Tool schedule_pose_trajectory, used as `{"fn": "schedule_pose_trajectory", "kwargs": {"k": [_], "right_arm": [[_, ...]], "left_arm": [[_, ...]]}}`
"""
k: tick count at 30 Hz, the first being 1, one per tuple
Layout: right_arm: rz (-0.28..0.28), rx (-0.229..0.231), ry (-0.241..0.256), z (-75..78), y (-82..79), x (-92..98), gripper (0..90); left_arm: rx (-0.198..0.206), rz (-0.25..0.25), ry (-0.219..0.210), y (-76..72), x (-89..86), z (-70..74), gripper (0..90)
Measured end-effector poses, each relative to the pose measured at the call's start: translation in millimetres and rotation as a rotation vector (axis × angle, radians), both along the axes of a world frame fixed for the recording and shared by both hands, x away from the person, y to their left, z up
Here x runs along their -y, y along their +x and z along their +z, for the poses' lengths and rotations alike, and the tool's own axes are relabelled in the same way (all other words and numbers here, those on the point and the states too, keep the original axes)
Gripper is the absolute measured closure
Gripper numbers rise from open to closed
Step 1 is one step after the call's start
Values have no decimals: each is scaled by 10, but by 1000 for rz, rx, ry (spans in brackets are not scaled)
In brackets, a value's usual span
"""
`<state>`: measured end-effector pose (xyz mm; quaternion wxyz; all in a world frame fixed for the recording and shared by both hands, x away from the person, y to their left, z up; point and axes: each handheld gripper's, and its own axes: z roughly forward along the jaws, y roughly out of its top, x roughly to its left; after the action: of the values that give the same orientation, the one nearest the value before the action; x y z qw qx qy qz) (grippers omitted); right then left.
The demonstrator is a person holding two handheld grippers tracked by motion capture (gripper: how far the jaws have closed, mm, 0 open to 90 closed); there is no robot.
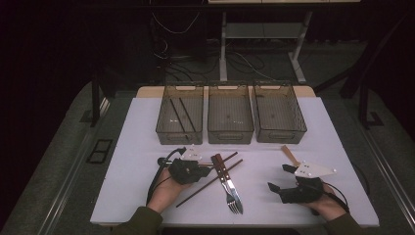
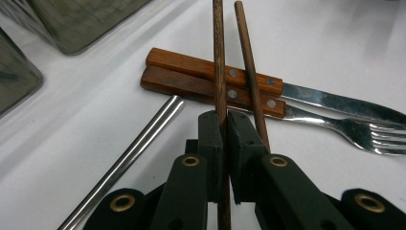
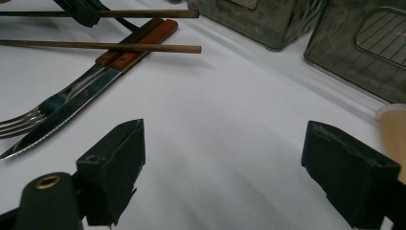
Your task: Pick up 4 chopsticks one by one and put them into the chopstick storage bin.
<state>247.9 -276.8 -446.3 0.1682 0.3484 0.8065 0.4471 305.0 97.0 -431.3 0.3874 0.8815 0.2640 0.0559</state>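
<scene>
Now the left claw [image 2: 223, 125] pinches a chopstick [image 2: 219, 62] lengthwise, pointing away across the knife handle [image 2: 210, 72]; right claw [image 3: 239, 177] spread.

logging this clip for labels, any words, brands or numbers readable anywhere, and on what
None can be read: the knife, the fork, the two chopsticks, the metal straw, the three bins and both grippers, left and right, show no print.
</scene>
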Motion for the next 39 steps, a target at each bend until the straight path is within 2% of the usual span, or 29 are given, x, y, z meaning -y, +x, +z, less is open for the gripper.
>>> {"fn": "schedule_pose_trajectory", "kwargs": {"k": [18, 39], "right_arm": [[1, -5, 0, 2, -19, 19, 154], [1, -4, -3, 2, -17, 21, 154]], "left_arm": [[-6, 13, -67, 80, -231, 142, 841], [19, 89, -131, 182, -514, 292, 842]]}}
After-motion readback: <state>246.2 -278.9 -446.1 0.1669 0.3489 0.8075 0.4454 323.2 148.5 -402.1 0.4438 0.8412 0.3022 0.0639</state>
